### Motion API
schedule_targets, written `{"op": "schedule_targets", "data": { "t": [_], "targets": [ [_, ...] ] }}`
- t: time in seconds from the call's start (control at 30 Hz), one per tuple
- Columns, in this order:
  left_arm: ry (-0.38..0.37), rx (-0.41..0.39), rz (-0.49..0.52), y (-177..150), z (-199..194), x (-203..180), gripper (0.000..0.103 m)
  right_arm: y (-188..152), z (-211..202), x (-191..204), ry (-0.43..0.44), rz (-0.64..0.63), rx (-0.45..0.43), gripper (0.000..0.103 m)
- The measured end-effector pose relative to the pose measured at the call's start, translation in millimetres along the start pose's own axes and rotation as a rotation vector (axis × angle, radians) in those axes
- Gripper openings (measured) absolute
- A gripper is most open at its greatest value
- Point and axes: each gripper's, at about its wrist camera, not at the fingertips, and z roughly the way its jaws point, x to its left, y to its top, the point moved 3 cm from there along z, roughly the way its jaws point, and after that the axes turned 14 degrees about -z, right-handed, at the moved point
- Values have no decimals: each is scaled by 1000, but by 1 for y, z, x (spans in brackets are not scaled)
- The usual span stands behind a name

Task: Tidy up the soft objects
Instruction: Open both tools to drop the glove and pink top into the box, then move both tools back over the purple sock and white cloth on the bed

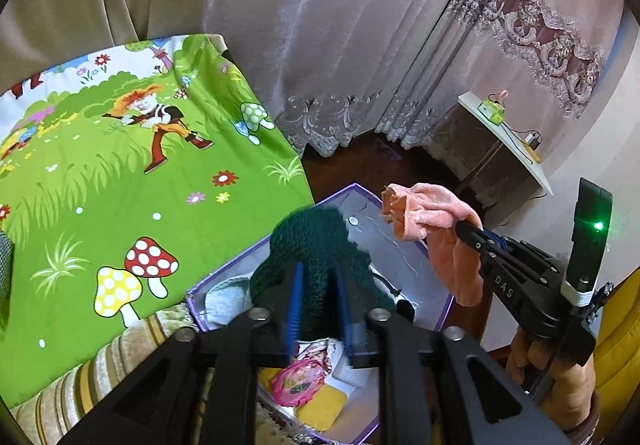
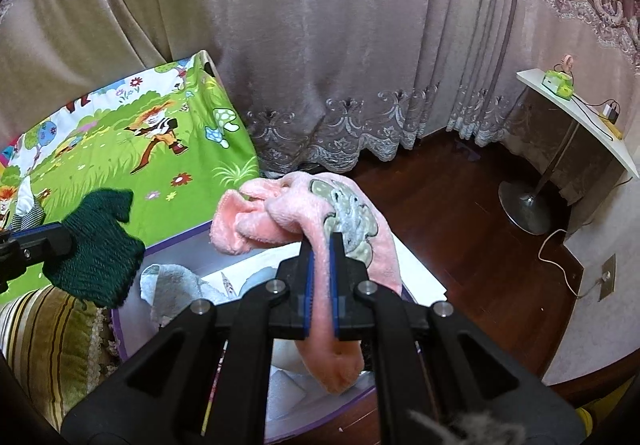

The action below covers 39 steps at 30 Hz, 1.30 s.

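Big cartoon mushroom bedsheet on the bed takes up my left side, curtains behind. Just beside it sits the purple-edged box with a grey cloth already inside. My left hand-held gripper has the dark green knit piece between its blue pads above the box; can't tell if it's actually pinching. My right hand-held gripper is clenched on the pink fleece cloth, dangling over the box too.
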Motion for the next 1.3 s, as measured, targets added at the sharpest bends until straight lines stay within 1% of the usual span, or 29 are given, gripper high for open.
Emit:
{"op": "schedule_targets", "data": {
  "t": [0.03,0.07,0.1,0.17,0.23,0.3,0.37,0.53,0.7,0.8,0.93,1.13,1.3],
  "targets": [
    [-2,1,-3,0,1,0,33,0,1,0,0,3,4,14],
    [-5,2,-7,0,1,0,39,-1,1,0,0,4,8,20],
    [-9,2,-11,-1,1,1,41,-1,1,0,-2,4,11,26],
    [-11,2,-12,-1,-1,2,42,0,0,-1,-11,6,6,55],
    [-11,2,-17,-1,-3,3,42,1,-4,-2,-19,10,-13,65],
    [-11,1,-26,0,-5,6,42,3,-7,-1,-12,10,-27,66],
    [-9,-4,-32,1,-7,8,42,5,-10,1,0,10,-33,70],
    [-9,-22,-44,1,-18,16,42,8,-13,7,28,11,-46,72],
    [0,-40,-83,4,-31,38,46,14,-15,22,79,0,-54,75],
    [14,-58,-118,7,-41,58,47,19,-19,32,98,-18,-65,76],
    [48,-88,-183,9,-59,94,49,25,-26,42,111,-37,-80,78],
    [126,-130,-276,7,-87,154,50,35,-28,62,143,-62,-85,79],
    [184,-156,-336,0,-109,196,50,46,-30,89,196,-92,-85,79]
  ]
}}
